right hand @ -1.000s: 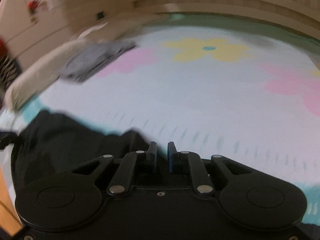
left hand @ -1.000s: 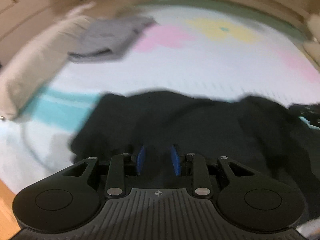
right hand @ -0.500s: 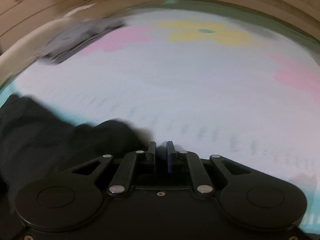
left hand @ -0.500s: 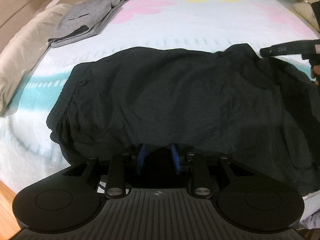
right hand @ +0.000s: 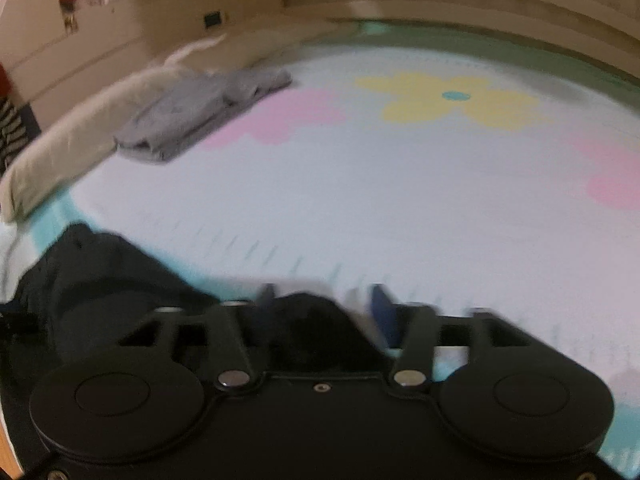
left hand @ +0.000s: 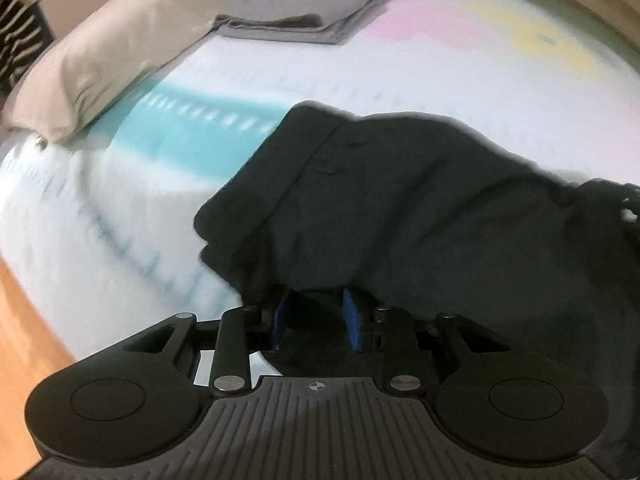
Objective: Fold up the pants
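Left gripper [left hand: 316, 316] sits at the bottom centre of its view with its blue pads narrowly apart and a bunch of the black pants [left hand: 420, 208] between them; it appears to be clamped on that fabric. Right gripper [right hand: 324, 312] has just been opening: its jaws stand wide, and a hump of the pants [right hand: 308, 320] lies between them without either pad pressing on it.

The pants lie spread on the bed sheet [left hand: 460, 80], filling the lower right of the left view and the lower left of the right view.

Risks, as I judge them: with one end let go and the other apparently pinched, any pull from the left could drag the whole garment crooked and undo the fold. The released cloth could also catch on an open finger as that hand lifts away (both views are blurred, so the edges are hard to judge). The pants lie near the mattress edge, above the wooden floor [left hand: 24, 320], and could slide off.

A folded grey garment [left hand: 312, 4] rests by the pillow [left hand: 100, 60] at upper left. No brand, label or writing is readable anywhere.
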Demonstrator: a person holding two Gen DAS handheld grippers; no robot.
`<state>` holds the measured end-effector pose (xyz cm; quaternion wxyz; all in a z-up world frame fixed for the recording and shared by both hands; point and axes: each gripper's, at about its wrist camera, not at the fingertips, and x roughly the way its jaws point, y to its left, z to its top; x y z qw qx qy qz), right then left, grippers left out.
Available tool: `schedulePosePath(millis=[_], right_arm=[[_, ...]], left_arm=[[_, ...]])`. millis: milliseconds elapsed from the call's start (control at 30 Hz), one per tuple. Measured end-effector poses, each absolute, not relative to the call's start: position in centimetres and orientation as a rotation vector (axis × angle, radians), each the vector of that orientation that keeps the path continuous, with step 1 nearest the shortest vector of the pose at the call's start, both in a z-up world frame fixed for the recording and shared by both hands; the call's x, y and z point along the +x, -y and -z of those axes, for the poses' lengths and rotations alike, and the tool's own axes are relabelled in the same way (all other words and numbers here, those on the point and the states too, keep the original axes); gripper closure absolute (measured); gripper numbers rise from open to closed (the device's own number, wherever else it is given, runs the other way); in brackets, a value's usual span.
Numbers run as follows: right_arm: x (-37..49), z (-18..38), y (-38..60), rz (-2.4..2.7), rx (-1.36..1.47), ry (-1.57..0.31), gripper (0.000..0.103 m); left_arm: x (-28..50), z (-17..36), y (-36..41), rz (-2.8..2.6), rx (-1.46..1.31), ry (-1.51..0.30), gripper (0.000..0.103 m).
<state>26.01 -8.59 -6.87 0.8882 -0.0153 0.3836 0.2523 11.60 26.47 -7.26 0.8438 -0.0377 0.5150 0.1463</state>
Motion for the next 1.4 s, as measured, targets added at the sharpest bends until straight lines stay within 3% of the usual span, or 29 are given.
schedulePosePath(millis=[67, 100, 233, 467, 700, 967, 1133, 1400], right_arm=[[26.3, 7.8, 7.7, -0.514, -0.064, -0.827, 0.045], [26.4, 8.3, 7.4, -0.502, -0.089, -0.850, 0.055], [26.8, 9.1, 7.7, -0.424, -0.097, -0.840, 0.058], [25.3, 5.9, 10.3, -0.373, -0.013, -0.788, 0.052], [20.2, 3.2, 12.8, -0.447, -0.046, -0.824, 0.050], [13.9, 5.0, 16.9, -0.403, -0.117, -0.929, 0.050], [11.9, 7.1, 20.3, -0.294, -0.200, -0.957, 0.049], [11.6, 7.7, 31.2, 0.002, -0.006, -0.953, 0.044]], left_arm=[[11.1, 7.0, -26.6, -0.309, -0.075, -1.089, 0.073], [10.9, 7.1, -26.6, -0.321, -0.067, -1.093, 0.073], [10.8, 6.9, -26.3, -0.344, -0.035, -1.103, 0.073], [10.7, 4.2, -24.8, -0.363, 0.020, -0.987, 0.074], [10.8, 2.2, -17.8, -0.153, 0.078, -0.918, 0.074], [11.2, 5.4, -9.6, 0.026, 0.152, -1.034, 0.074], [12.1, 8.7, -8.7, -0.062, 0.229, -1.145, 0.073], [11.6, 7.3, -6.7, -0.150, 0.259, -1.106, 0.074]])
